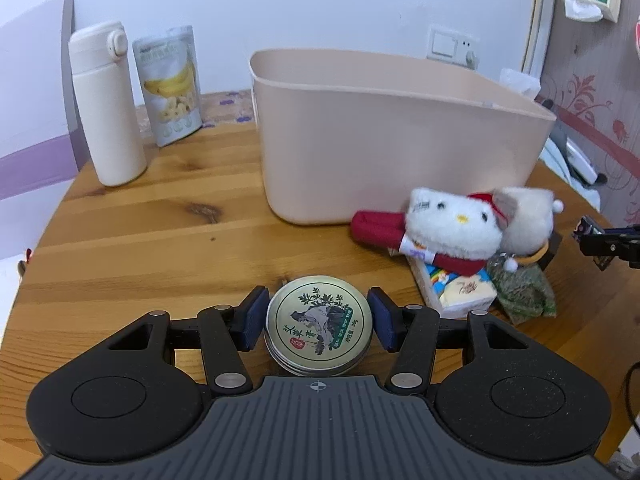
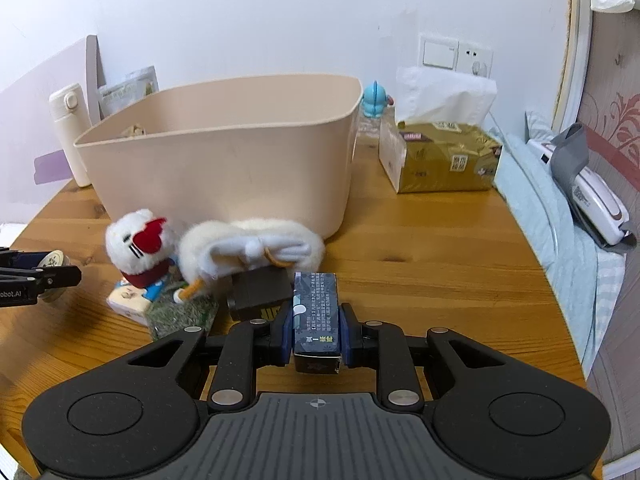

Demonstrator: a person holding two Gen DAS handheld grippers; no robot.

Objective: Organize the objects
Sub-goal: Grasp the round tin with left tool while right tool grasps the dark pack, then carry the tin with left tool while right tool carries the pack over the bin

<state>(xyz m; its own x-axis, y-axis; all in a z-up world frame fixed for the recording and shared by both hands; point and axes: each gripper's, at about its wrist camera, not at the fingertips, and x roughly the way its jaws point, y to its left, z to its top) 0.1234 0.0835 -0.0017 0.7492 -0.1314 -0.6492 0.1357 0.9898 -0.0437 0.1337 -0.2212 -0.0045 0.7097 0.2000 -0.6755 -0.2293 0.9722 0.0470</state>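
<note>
My left gripper (image 1: 318,314) is shut on a round metal tin (image 1: 319,334) with a plant picture on its lid, held just over the wooden table (image 1: 160,248). My right gripper (image 2: 316,326) is shut on a dark blue carton (image 2: 315,304) pointing forward. A beige bin (image 1: 400,140) stands behind, and something pale lies inside it. In front of the bin (image 2: 224,168) is a pile: a white cat plush with a red bow (image 2: 136,240), a second white plush (image 2: 252,248), a tissue pack (image 2: 128,298), a green herb bag (image 2: 180,314) and a dark box (image 2: 260,288).
A cream flask (image 1: 108,108) and a banana-chip pouch (image 1: 172,84) stand at the back left. A gold tissue box (image 2: 440,156) and a blue figure (image 2: 374,100) sit right of the bin. Beyond the table's right edge lies bedding with a white device (image 2: 592,200).
</note>
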